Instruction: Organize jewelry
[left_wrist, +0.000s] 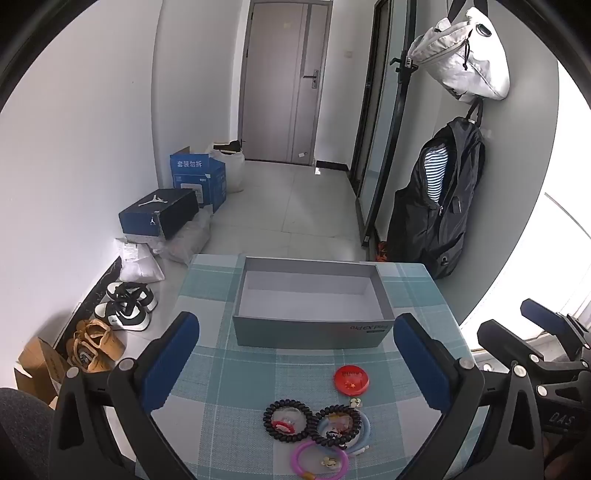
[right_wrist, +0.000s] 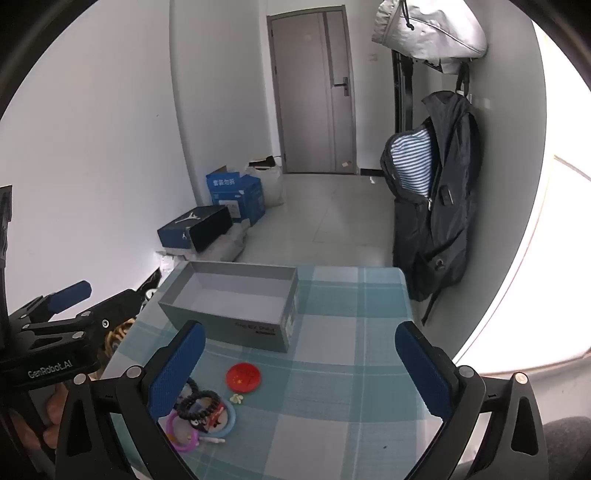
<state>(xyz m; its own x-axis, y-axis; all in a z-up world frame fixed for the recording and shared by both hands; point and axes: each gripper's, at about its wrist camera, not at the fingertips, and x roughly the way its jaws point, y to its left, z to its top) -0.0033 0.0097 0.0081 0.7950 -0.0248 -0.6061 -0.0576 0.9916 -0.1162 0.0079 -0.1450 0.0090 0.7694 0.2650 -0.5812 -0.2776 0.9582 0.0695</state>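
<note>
A grey open box (left_wrist: 310, 334) (right_wrist: 207, 317) stands empty on the teal plaid tablecloth (left_wrist: 236, 373) (right_wrist: 332, 369). In front of it lie a round red badge (left_wrist: 351, 378) (right_wrist: 243, 376), two black coil hair ties (left_wrist: 287, 421) (left_wrist: 335, 424), a blue ring (left_wrist: 364, 430) (right_wrist: 229, 417), a pink ring (left_wrist: 319, 463) (right_wrist: 177, 435) and a small pale flower clip (left_wrist: 356, 402) (right_wrist: 236, 398). My left gripper (left_wrist: 295, 362) hangs open above the pile, touching nothing. My right gripper (right_wrist: 301, 363) is open too, above bare cloth to the right of the pile. Its left finger (right_wrist: 177, 373) hides part of the pile.
Shoe boxes (left_wrist: 159, 216), bags and several shoes (left_wrist: 127, 306) lie on the floor left of the table. A black backpack (left_wrist: 439, 206) (right_wrist: 432, 206) and a white bag (left_wrist: 465, 59) hang on the right wall. A closed door (left_wrist: 280, 81) is at the far end.
</note>
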